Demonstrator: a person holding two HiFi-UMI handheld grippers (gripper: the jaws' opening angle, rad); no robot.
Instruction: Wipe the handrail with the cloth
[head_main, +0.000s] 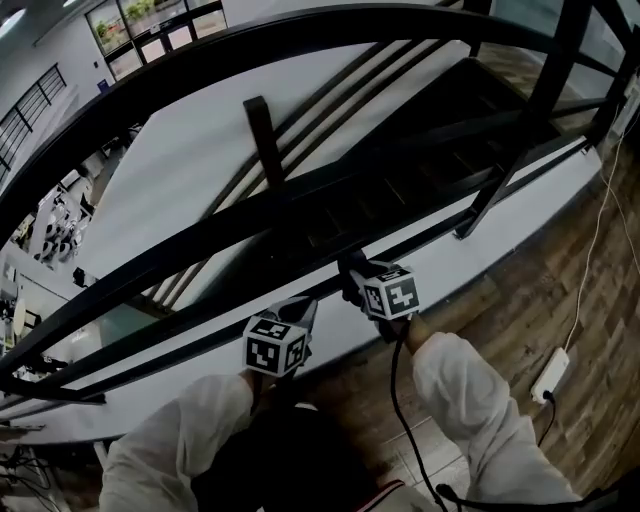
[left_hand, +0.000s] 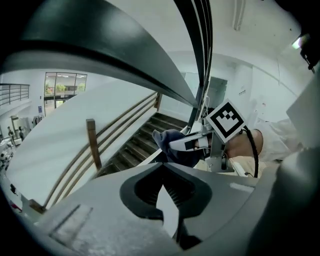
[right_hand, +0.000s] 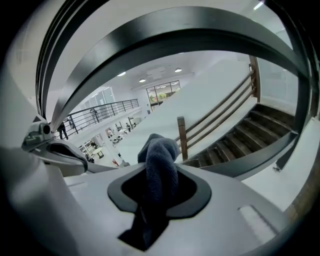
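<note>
White sleeves (head_main: 470, 400) at 6 o'clock of the head view, one behind each gripper.

Right gripper (head_main: 352, 282), just past centre toward 5 o'clock: jaws clamped on dark blue cloth (head_main: 348, 270).

Cloth, right gripper view (right_hand: 160, 160): pinched between the jaws, bunched end standing past the tips toward 12 o'clock, loose end trailing toward 6 o'clock.

Handrail (right_hand: 190, 30): broad dark curved band, arching over the cloth from 9 through 12 to 3 o'clock, apart from it. Same rail sweeping across the top of the head view (head_main: 250, 45).

Left gripper (head_main: 303, 308), at 7 o'clock from the right one and just beside it: jaws together, tips meeting (left_hand: 163, 167), empty. Cloth and right gripper visible past them toward 1 o'clock.

Staircase (head_main: 400, 170) beyond the railing, near 1 o'clock.

Wooden floor (head_main: 500, 320) at 4 o'clock, carrying a white power strip (head_main: 550, 375).
</note>
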